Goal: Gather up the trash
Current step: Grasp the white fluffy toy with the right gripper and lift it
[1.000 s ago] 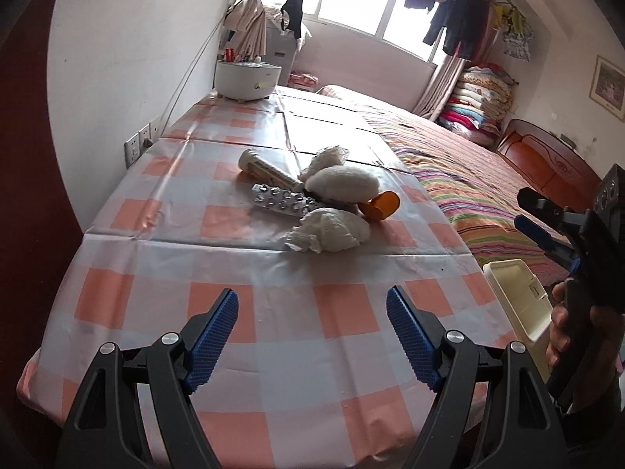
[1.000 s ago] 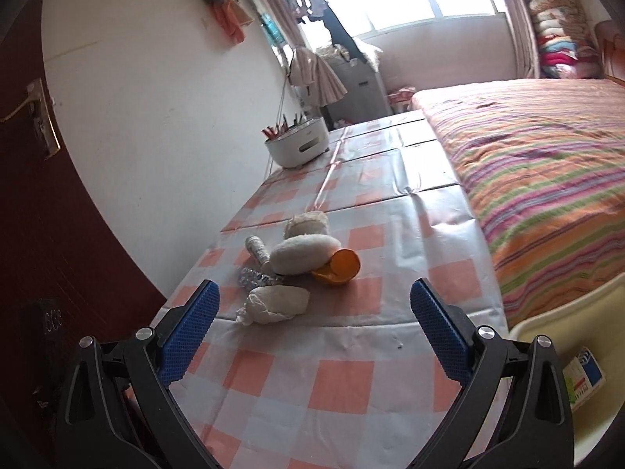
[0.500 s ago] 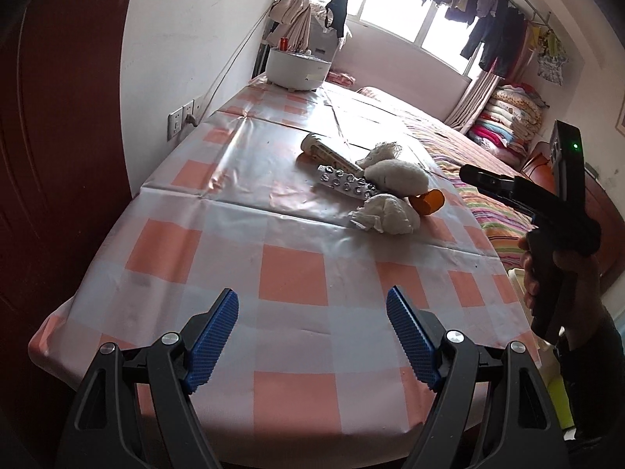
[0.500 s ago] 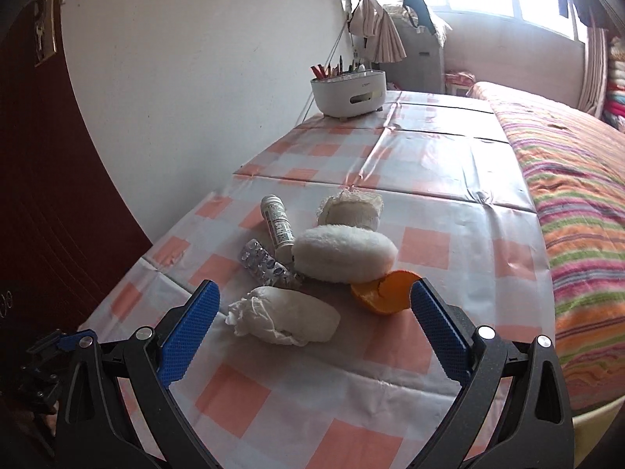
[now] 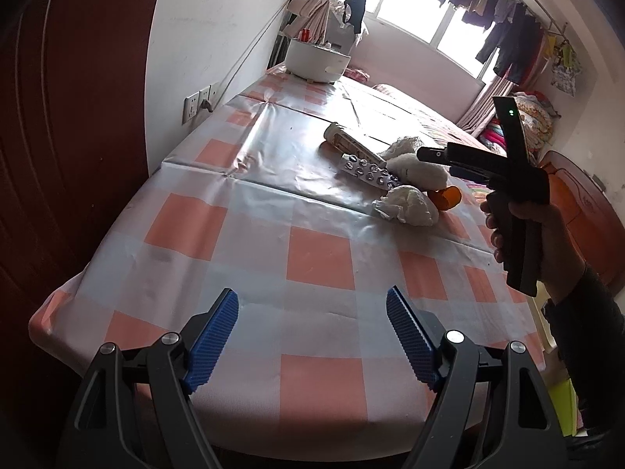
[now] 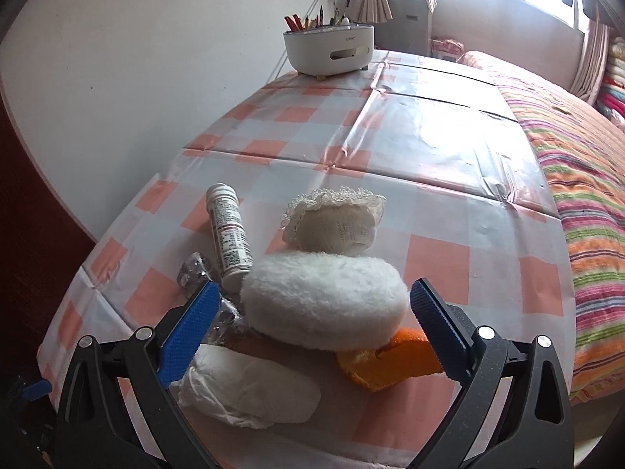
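A small trash pile lies on the checked tablecloth. It holds a fluffy white pad, a crumpled tissue, an orange piece, a white tube, a blister pack and a lace-edged wad. My right gripper is open, its blue pads on either side of the fluffy pad without pressing it. In the left wrist view the right gripper hovers over the pile, above the tissue. My left gripper stands open and empty over the table's near end.
A white organiser with pens stands at the table's far end. A bed with a striped blanket runs along the right side. A wall with a socket and a dark door lie to the left.
My right gripper has come forward and down onto the pile and now straddles the fluffy pad. The left gripper has drifted a little to the left and rolled; both jaws kept their width.
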Motion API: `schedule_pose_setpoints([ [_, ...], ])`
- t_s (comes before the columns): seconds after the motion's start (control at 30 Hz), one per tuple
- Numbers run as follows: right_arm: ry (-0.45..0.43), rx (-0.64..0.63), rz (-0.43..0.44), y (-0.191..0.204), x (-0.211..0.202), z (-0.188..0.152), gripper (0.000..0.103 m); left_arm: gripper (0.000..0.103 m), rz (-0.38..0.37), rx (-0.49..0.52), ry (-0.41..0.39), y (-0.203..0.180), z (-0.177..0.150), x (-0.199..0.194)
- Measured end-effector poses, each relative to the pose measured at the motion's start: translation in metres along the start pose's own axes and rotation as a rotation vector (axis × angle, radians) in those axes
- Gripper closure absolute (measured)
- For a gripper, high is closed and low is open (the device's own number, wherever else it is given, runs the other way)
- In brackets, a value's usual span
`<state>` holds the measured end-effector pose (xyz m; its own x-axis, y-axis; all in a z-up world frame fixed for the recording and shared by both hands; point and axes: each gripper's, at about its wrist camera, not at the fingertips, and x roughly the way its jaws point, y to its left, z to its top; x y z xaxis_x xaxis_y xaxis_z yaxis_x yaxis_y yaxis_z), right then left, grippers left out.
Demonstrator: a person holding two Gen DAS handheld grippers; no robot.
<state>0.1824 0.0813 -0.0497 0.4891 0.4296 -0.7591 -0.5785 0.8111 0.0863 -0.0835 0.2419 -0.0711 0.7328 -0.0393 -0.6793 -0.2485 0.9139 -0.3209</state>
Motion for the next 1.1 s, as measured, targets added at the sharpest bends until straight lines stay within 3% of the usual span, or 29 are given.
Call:
schedule_pose_setpoints([
  [0.2, 0.053, 0.014, -0.064, -0.001, 0.02, 0.001, 0.007, 0.027, 0.004, -0.001, 0.011, 0.002, -0.002, 0.001],
  [0.47, 0.014, -0.021, -0.056, 0.008, 0.011, -0.002, 0.029, 0.027, 0.005, -0.001, 0.025, 0.001, -0.003, 0.005],
  [0.67, -0.029, 0.031, 0.006, 0.003, -0.009, -0.018, 0.032, 0.027, 0.002, 0.017, 0.036, -0.004, -0.003, 0.008],
  [1.1, -0.155, 0.187, 0.155, -0.01, -0.107, -0.079, 0.032, 0.027, -0.041, 0.11, 0.056, -0.035, 0.008, 0.02],
])
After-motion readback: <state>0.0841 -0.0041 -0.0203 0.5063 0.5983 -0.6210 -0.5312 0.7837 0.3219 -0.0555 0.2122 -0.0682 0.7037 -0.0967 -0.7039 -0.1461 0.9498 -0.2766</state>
